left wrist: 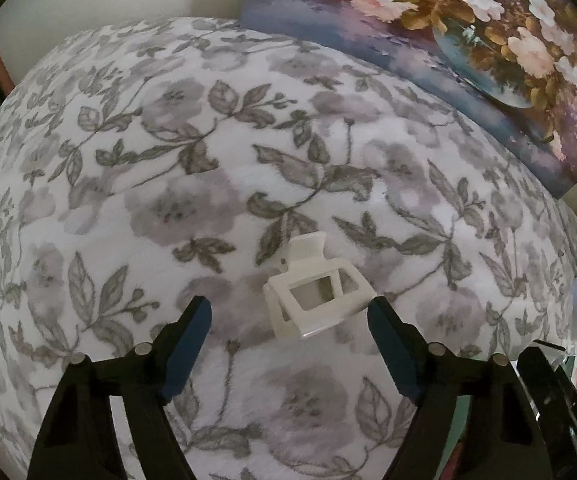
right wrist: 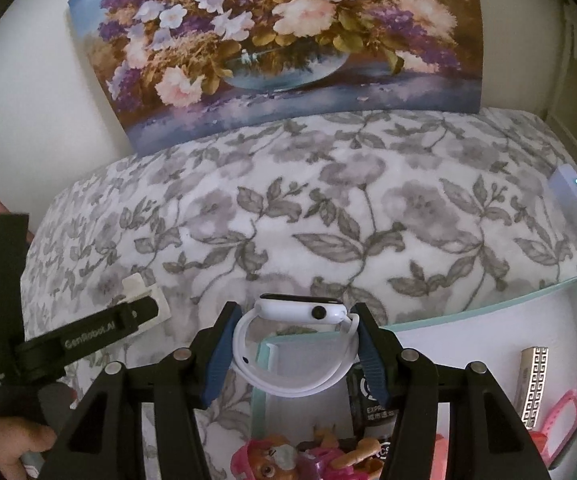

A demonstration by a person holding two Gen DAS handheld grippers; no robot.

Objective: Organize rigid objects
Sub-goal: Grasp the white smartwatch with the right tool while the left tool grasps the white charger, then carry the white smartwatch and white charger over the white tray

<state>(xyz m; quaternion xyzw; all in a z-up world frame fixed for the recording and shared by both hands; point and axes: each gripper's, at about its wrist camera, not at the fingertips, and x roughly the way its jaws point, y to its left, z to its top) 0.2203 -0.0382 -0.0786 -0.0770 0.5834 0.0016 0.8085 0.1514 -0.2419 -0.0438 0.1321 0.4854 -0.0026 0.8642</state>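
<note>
The left hand-held gripper [left wrist: 288,332] hangs steeply over the floral blanket [left wrist: 168,160], jaws wide apart, with a white hair claw clip [left wrist: 314,294] lying on the blanket between the fingertips, nearer the right finger; neither pad touches it. The clip's long axis runs from near-left to far-right, and its curved handle end points away towards the far side.

The right hand-held gripper [right wrist: 294,344] has its jaws about half open and pressed on the looped band of a white smartwatch [right wrist: 300,310], one pad on each side. The watch case sits on edge at the far end, its long side running left to right, the side button facing the camera. It is held above the corner of a pale green tray [right wrist: 488,316].
</note>
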